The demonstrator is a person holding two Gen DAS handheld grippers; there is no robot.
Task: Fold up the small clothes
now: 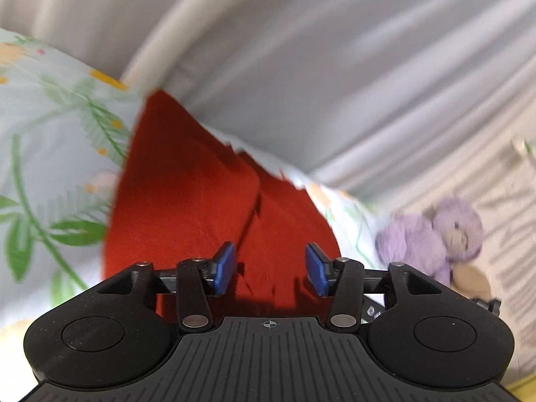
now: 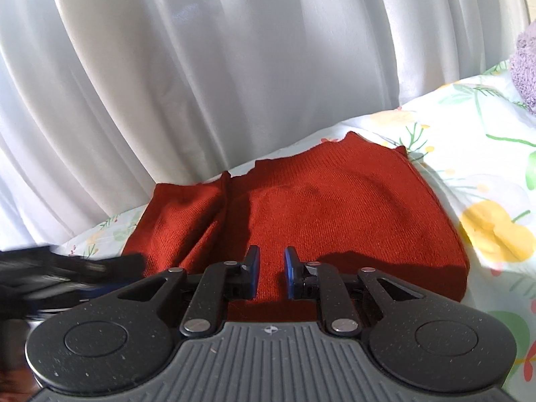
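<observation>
A red knit garment (image 1: 187, 201) lies on a floral bedsheet (image 1: 50, 134). It also shows in the right wrist view (image 2: 335, 207), with a fold bunched at its left side (image 2: 187, 217). My left gripper (image 1: 269, 268) is open and empty, just above the garment's near edge. My right gripper (image 2: 271, 273) is open with a narrow gap, empty, over the garment's near edge. The left gripper shows blurred at the left of the right wrist view (image 2: 67, 274).
White curtains (image 2: 201, 67) hang behind the bed. A purple plush toy (image 1: 432, 234) lies on the bed to the right of the garment; its edge shows in the right wrist view (image 2: 526, 67). The floral sheet (image 2: 485, 167) spreads right.
</observation>
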